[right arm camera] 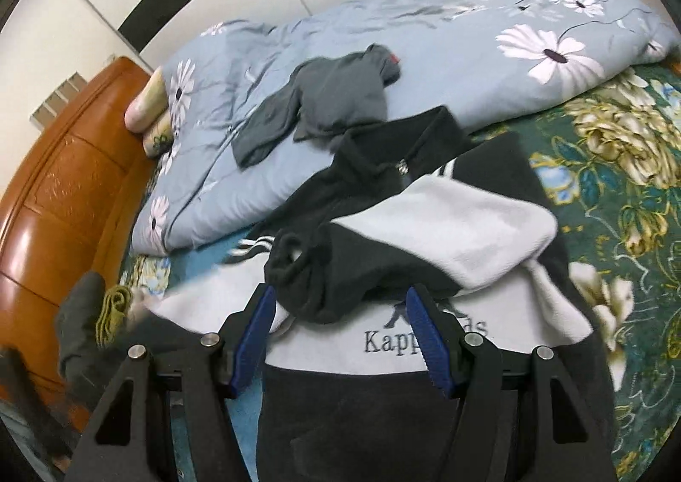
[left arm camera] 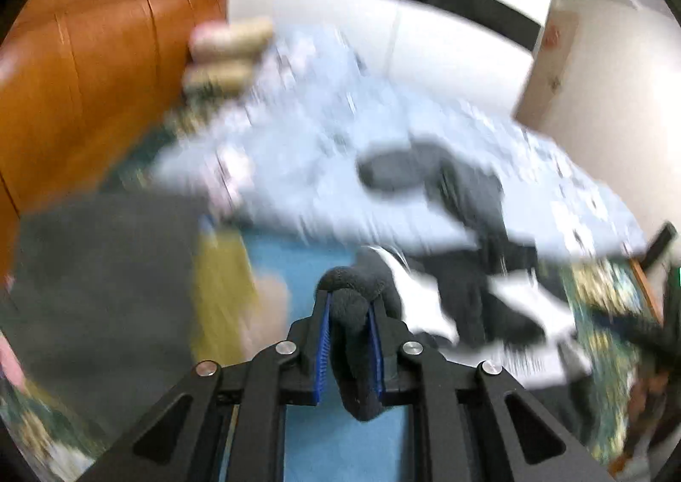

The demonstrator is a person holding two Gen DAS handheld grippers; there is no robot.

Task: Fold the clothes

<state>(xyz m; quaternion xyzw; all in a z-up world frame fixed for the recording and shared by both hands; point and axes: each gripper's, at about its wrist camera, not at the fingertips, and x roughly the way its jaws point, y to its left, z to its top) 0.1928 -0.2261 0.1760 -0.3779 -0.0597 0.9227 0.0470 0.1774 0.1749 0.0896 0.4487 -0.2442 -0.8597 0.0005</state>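
Note:
A black and white fleece jacket [right arm camera: 447, 218] with dark lettering on its white panel lies crumpled on the bed. In the right wrist view my right gripper [right arm camera: 340, 295] hangs open just above it. A black sleeve cuff [right arm camera: 293, 256] lies ahead, between the blue pads [right arm camera: 255, 333], and they do not press on it. The left wrist view is badly blurred. There my left gripper [left arm camera: 350, 303] is shut on a roll of black fleece [left arm camera: 355, 354], lifted off the bed, with the rest of the jacket [left arm camera: 468, 303] to its right. A grey garment [right arm camera: 336, 99] lies on the duvet.
A pale blue floral duvet [right arm camera: 468, 35] is heaped across the far side of the bed. A green flowered bedspread [right arm camera: 617, 184] shows at the right. The orange wooden headboard [right arm camera: 64, 192] and pillows [right arm camera: 147, 103] stand at the left. Dark grey and olive cloth [right arm camera: 113, 307] sits lower left.

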